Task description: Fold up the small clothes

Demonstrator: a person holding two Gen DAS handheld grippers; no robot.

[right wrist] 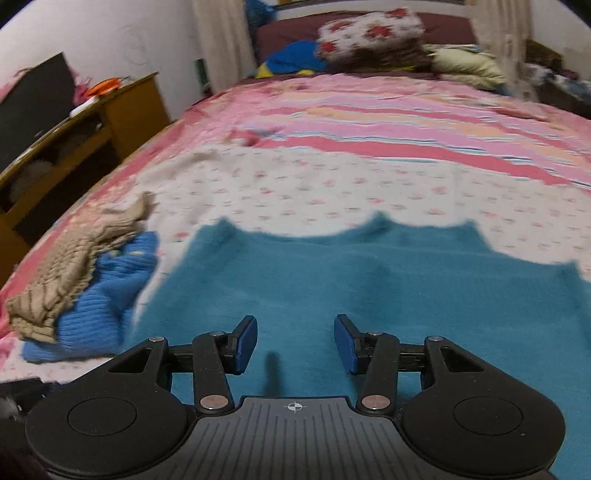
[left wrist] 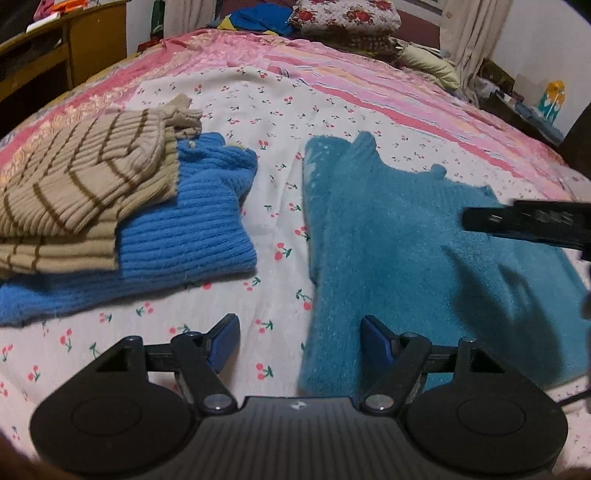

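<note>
A fuzzy teal garment (left wrist: 388, 240) (right wrist: 369, 280) lies spread flat on the cherry-print sheet (left wrist: 258, 110). My left gripper (left wrist: 299, 325) hangs open over its left edge, one finger above the sheet and one above the teal cloth, with nothing between the pads. My right gripper (right wrist: 295, 321) is open above the garment's middle, also with nothing between its pads; a black part of it (left wrist: 524, 221) shows at the right of the left wrist view. To the left, a folded blue knit (left wrist: 192, 240) (right wrist: 99, 306) lies under a folded beige striped knit (left wrist: 81, 177) (right wrist: 59, 280).
The bed carries a pink striped cover (left wrist: 369, 85) beyond the sheet. Flowered pillows (left wrist: 347, 18) (right wrist: 369, 33) and heaped blue cloth lie at its head. A wooden desk (left wrist: 85, 40) (right wrist: 122, 110) stands along the left side, and clutter sits at the right wall.
</note>
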